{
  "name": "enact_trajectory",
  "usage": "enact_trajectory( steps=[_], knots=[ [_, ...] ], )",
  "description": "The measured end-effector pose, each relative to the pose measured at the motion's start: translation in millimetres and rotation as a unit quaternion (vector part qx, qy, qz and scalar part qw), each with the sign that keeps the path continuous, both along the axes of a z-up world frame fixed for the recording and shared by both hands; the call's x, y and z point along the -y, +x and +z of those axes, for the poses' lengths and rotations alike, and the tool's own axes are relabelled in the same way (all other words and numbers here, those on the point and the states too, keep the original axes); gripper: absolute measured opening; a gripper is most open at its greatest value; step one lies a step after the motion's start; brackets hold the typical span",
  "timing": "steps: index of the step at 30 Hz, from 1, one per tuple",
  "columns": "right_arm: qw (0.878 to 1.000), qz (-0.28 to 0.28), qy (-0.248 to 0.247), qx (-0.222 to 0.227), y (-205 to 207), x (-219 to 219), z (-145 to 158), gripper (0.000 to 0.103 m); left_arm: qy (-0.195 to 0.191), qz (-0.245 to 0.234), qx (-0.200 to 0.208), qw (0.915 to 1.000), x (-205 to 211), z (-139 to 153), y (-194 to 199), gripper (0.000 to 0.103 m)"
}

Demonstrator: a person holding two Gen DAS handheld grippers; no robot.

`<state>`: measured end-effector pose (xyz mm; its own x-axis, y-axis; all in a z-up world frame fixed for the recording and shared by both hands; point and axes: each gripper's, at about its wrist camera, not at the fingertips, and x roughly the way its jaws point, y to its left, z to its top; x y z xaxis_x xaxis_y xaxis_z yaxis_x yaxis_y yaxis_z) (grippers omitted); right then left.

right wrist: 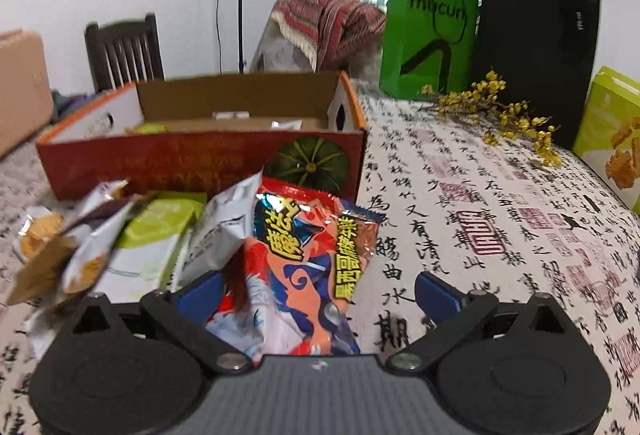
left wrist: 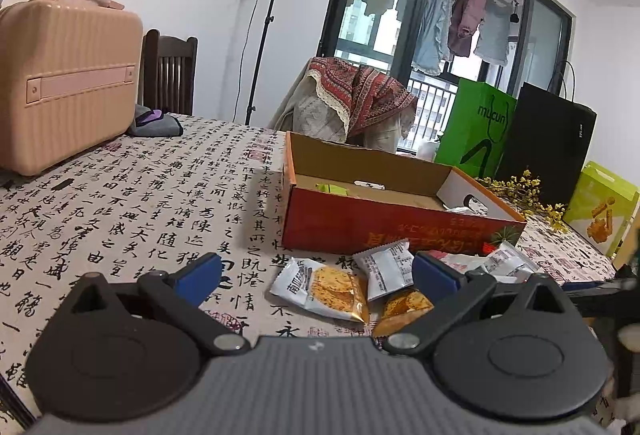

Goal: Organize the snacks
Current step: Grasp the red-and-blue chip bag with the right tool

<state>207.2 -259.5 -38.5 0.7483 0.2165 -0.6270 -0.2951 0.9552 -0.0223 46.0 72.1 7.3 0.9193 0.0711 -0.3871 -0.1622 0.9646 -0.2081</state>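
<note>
A red cardboard box (left wrist: 400, 231) stands open-topped on the calligraphy tablecloth, with a green packet (left wrist: 332, 189) and a white item inside. In front of it lie a cracker packet (left wrist: 320, 291), a white packet (left wrist: 386, 267) and an orange packet (left wrist: 404, 309). My left gripper (left wrist: 318, 277) hovers open just above these, touching none. In the right wrist view, an orange-red snack bag (right wrist: 308, 255) sits between the wide-open fingers of my right gripper (right wrist: 319, 294), leaning near the left pad. A green-white packet (right wrist: 156, 235), a white packet (right wrist: 224, 223) and cracker packets (right wrist: 44, 231) pile up before the box (right wrist: 200, 163).
A pink suitcase (left wrist: 68, 75) stands at the back left of the table. A green paper bag (left wrist: 476, 127), a black bag (left wrist: 548, 143), yellow flower sprigs (left wrist: 524, 191) and a light green box (left wrist: 604, 207) line the right side. Chairs and a lamp stand behind.
</note>
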Motion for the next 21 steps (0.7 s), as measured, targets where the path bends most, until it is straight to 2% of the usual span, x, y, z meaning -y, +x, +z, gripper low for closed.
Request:
enact_trajectory(
  steps=[1,3,4,6,9,13,21],
  knots=[
    [1.0,-0.002,-0.001,-0.002,4.3,-2.5,-1.7,0.1,0.0,0.0,0.0,1.0,0.5,0.0,0.5,0.103],
    [1.0,-0.004,0.002,-0.011,10.6,-5.1,-4.0,0.087,0.002,-0.002,-0.001,1.0,1.7,0.1,1.0,0.103],
    [1.0,-0.002,0.009,-0.014,12.1,-5.5,-5.2,0.084,0.003,-0.003,-0.001,1.0,2.3,0.3,1.0,0.103],
    [0.999,0.007,0.027,-0.018,12.8,-3.9,-8.1,0.073,0.004,-0.004,-0.002,1.0,2.6,0.2,1.9,0.103],
    [0.999,0.016,0.04,-0.015,9.5,-1.7,-8.2,0.064,0.002,-0.003,-0.006,1.0,2.9,-1.3,4.6,0.103],
    [0.999,0.014,0.051,-0.002,3.2,4.0,-5.4,0.059,0.001,-0.007,-0.008,0.9999,5.5,-3.1,6.4,0.103],
    [0.995,-0.022,0.061,0.073,-20.7,28.8,17.2,0.059,0.005,-0.005,-0.016,0.9998,8.4,-4.3,10.9,0.103]
  ],
)
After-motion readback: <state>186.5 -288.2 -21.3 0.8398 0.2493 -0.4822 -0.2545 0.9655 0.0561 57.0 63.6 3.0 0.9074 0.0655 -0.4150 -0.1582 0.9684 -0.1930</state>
